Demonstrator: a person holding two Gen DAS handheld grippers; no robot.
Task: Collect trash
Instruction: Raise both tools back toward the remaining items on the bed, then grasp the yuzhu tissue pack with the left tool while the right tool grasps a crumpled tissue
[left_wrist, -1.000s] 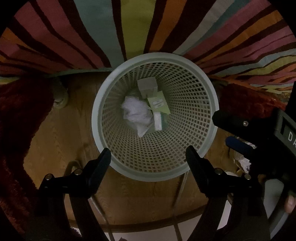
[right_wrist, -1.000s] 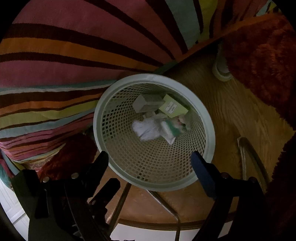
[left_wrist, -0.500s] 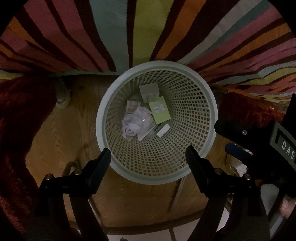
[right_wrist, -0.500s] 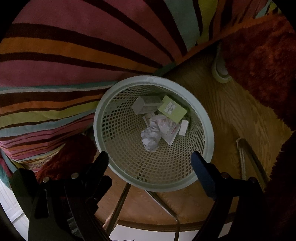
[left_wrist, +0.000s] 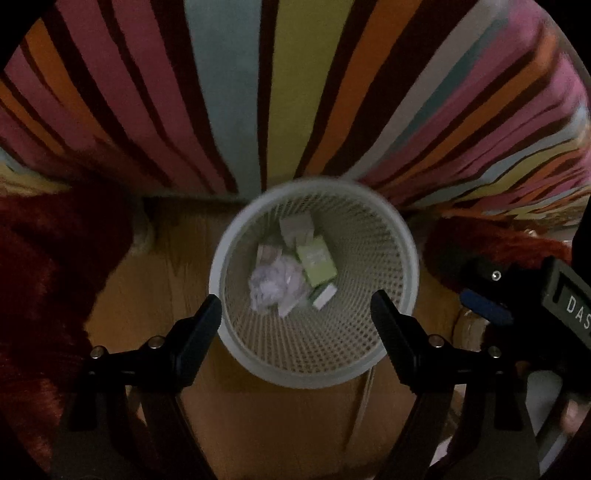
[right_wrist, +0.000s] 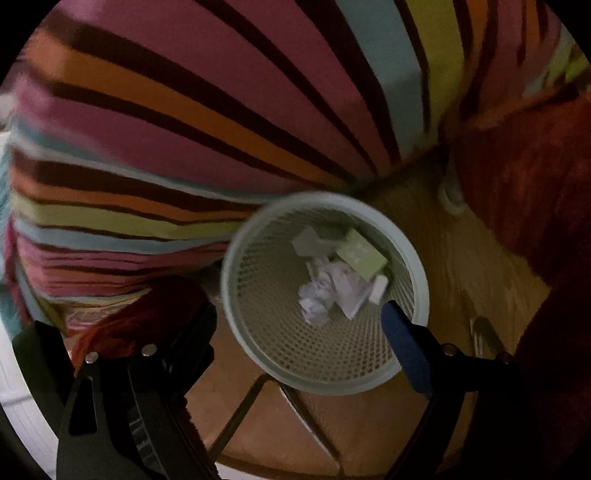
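A pale mesh wastebasket (left_wrist: 402, 236) (right_wrist: 417, 280) stands on a wooden floor below both grippers. At its bottom lie a crumpled white paper (left_wrist: 271, 286) (right_wrist: 317, 295), a green carton (left_wrist: 317, 260) (right_wrist: 360, 253), a grey box (left_wrist: 295, 227) (right_wrist: 306, 238) and other small scraps. My left gripper (left_wrist: 295, 314) hangs open above the basket's near rim, nothing between its fingers. My right gripper (right_wrist: 299, 325) is open over the basket too, and empty. It also shows at the right edge of the left wrist view (left_wrist: 517, 302).
A striped multicoloured bedspread (left_wrist: 258, 92) (right_wrist: 221, 110) rises behind the basket. Dark red shaggy fabric (left_wrist: 44, 277) (right_wrist: 524, 192) lies on both sides. A round white furniture foot (right_wrist: 452, 195) sits on the wooden floor (left_wrist: 155, 295). Thin metal legs (right_wrist: 236, 417) cross below.
Both views have pulled up and away from the basket, which looks smaller now. The crumpled paper dropped to the basket's bottom and settled among the boxes. Both grippers stayed open.
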